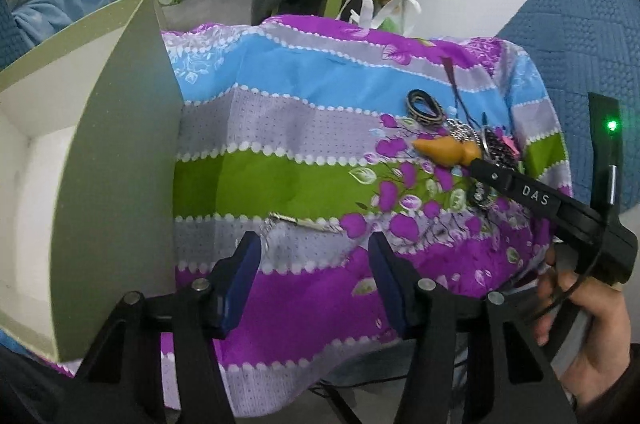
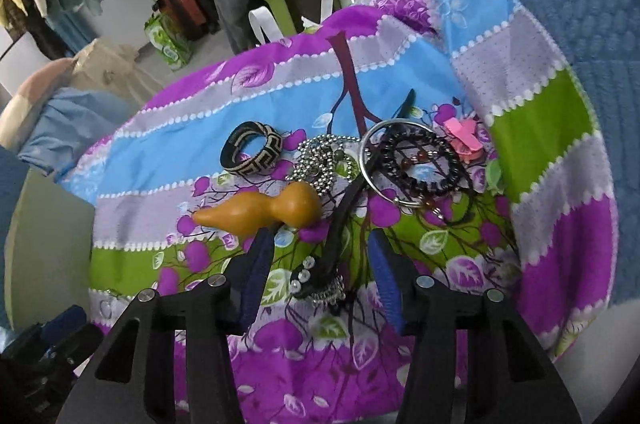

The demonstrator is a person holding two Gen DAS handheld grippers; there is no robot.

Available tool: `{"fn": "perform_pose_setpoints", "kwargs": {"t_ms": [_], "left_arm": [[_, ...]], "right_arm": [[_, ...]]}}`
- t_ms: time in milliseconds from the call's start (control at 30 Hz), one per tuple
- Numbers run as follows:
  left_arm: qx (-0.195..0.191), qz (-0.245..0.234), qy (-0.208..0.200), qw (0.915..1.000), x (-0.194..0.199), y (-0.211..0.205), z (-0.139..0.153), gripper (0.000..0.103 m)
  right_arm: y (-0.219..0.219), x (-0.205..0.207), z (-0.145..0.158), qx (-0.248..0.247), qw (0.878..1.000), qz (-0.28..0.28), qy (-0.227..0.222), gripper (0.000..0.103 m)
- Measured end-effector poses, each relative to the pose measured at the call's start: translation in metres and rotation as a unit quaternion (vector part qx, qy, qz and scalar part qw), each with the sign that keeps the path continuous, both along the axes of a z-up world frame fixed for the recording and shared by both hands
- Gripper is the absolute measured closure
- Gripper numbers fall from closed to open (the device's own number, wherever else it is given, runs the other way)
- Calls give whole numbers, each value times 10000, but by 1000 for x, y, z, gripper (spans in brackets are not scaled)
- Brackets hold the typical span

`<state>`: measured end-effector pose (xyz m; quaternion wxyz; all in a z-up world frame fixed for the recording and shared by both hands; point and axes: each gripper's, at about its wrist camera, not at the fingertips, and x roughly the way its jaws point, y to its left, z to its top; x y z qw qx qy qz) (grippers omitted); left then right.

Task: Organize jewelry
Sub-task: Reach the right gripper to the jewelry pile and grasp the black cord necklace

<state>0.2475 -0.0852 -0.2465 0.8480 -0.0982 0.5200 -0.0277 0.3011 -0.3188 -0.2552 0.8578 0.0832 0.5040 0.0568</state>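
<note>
- On the striped floral cloth (image 2: 168,127) covering the bench, we find the jewelry heaped toward twelve o'clock of the right tool (image 2: 320,264): a black-and-cream patterned bangle (image 2: 251,151) at eleven, a ball-chain necklace (image 2: 320,159) at twelve, and a thin metal hoop (image 2: 374,163) ringing a dark beaded bracelet (image 2: 420,163) at one.
- A smooth orange gourd-shaped pendant (image 2: 264,209) lies just beyond the left fingertip; a pink clip (image 2: 466,137) sits at two o'clock, past the bracelet.
- Between the right tool's fingers (image 2: 258,264) lies a black cord choker with pearl studs and silver fringe (image 2: 324,280). The jaws stand partly apart, and we judge the pads are not yet pressing on it, so the tool is released.
- We expect the choker to be light and limp; it will droop and may drag the necklace or hoop that its cord crosses. A pinch on the stiffer studded section looks best.
- In the left wrist view, the left tool (image 1: 314,256) is also released, jaws partly apart over bare cloth, with a small silvery chain piece (image 1: 304,222) just beyond its tips at twelve.
- An open grey-green box (image 1: 116,159) stands at nine to ten o'clock, touching the cloth's edge; its white inside shows nothing.
- The chain looks thin, light and slippery on cloth, so we would pinch low across its middle.
</note>
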Motion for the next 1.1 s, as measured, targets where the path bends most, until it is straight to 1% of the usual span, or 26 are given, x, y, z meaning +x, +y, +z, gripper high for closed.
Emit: {"fn": "perform_pose_setpoints", "kwargs": {"t_ms": [100, 167, 200, 267, 300, 367, 400, 567, 633, 700, 733, 767, 800, 867, 900, 1100], "left_arm": [[79, 57, 42, 9999, 5, 0, -6, 50], [43, 102, 88, 9999, 8, 0, -10, 53], [115, 155, 83, 9998, 9, 1, -12, 53], [269, 209, 58, 9994, 11, 0, -14, 54], [309, 235, 95, 9992, 13, -1, -17, 58], [243, 270, 249, 9990, 15, 0, -25, 62], [317, 274, 198, 9989, 15, -2, -26, 62], [394, 199, 152, 9989, 19, -10, -29, 62], [495, 175, 197, 9984, 21, -14, -32, 63], [581, 209, 145, 9980, 21, -15, -33, 67], [635, 206, 119, 9977, 21, -15, -33, 70], [678, 210, 94, 9974, 20, -14, -32, 76], [669, 214, 101, 9975, 21, -12, -31, 86], [547, 257, 134, 9981, 22, -2, -30, 96], [490, 257, 152, 9984, 23, 0, -30, 99], [203, 45, 85, 9997, 17, -1, -18, 100]], "right_arm": [[2, 3, -5, -153, 9998, -32, 89, 62], [3, 6, -10, -200, 9996, -43, 209, 65], [4, 7, -11, -228, 9994, -35, 245, 66], [6, 8, -12, -321, 9992, -29, 226, 72], [6, 8, -11, -362, 9991, -40, 227, 74], [5, 9, -11, -367, 9990, -52, 232, 84], [5, 8, -11, -345, 9991, -32, 239, 86], [7, 5, -12, -260, 9993, 57, 271, 88], [7, 3, -11, -208, 9994, 97, 251, 88], [5, 1, -10, -124, 9996, 93, 226, 88], [4, 1, -9, -84, 9997, 88, 228, 88], [3, 0, -9, -49, 9997, 90, 231, 88], [3, -1, -9, -20, 9997, 109, 231, 88], [3, -4, -9, 30, 9996, 159, 243, 88], [3, -6, -9, 59, 9995, 179, 244, 88], [1, -17, -3, 50, 9995, 219, 216, 88]]}}
